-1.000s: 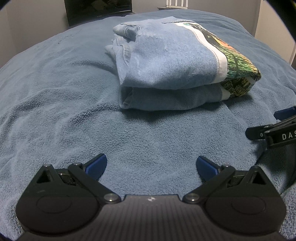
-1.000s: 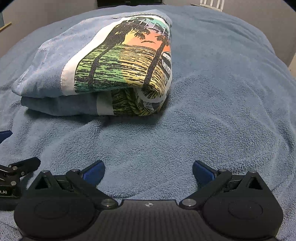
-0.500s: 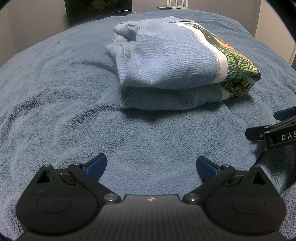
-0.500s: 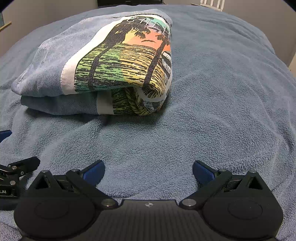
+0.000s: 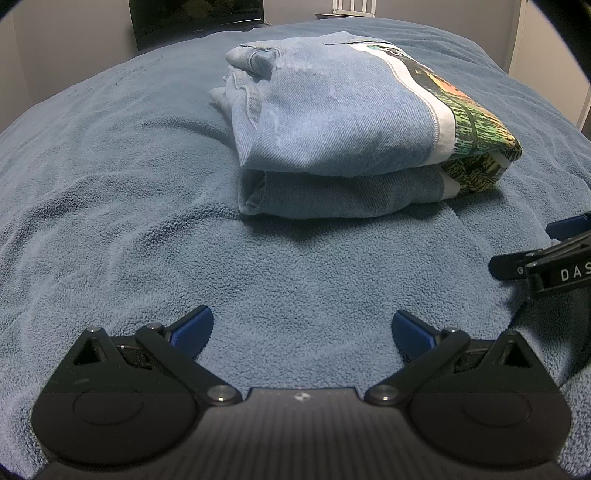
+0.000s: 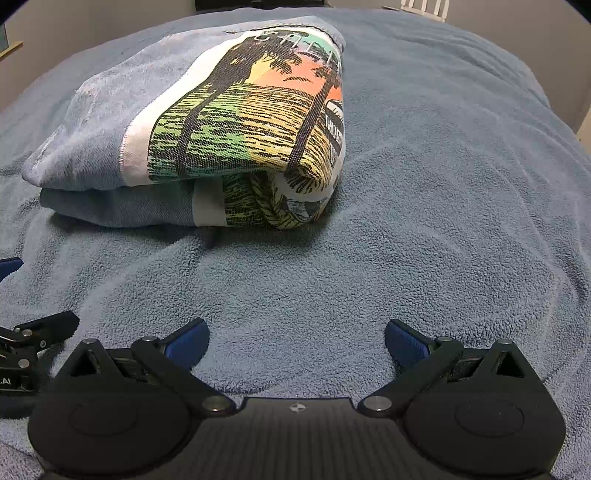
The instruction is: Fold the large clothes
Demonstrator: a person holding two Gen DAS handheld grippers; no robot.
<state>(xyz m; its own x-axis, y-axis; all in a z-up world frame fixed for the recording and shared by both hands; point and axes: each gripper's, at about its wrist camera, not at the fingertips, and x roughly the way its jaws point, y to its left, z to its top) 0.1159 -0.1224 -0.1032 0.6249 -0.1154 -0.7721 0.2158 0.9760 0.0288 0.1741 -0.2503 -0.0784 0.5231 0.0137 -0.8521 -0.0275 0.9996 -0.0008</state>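
A light blue garment (image 5: 343,125) with a white band and a colourful palm-tree print lies folded in a thick bundle on the blue fleece bed cover (image 5: 110,206). It also shows in the right wrist view (image 6: 207,125). My left gripper (image 5: 301,328) is open and empty, low over the cover, in front of the bundle and apart from it. My right gripper (image 6: 295,338) is open and empty, also in front of the bundle. Each gripper shows at the edge of the other's view, the right one (image 5: 546,266) and the left one (image 6: 33,339).
The blue cover (image 6: 461,192) spreads all around the bundle. A dark screen (image 5: 195,18) stands beyond the far edge of the bed, with pale walls and a white piece of furniture (image 5: 354,7) behind.
Both grippers have drifted very slightly; the bundle appears a touch nearer in the right wrist view. The garment has not moved and both grippers stay open.
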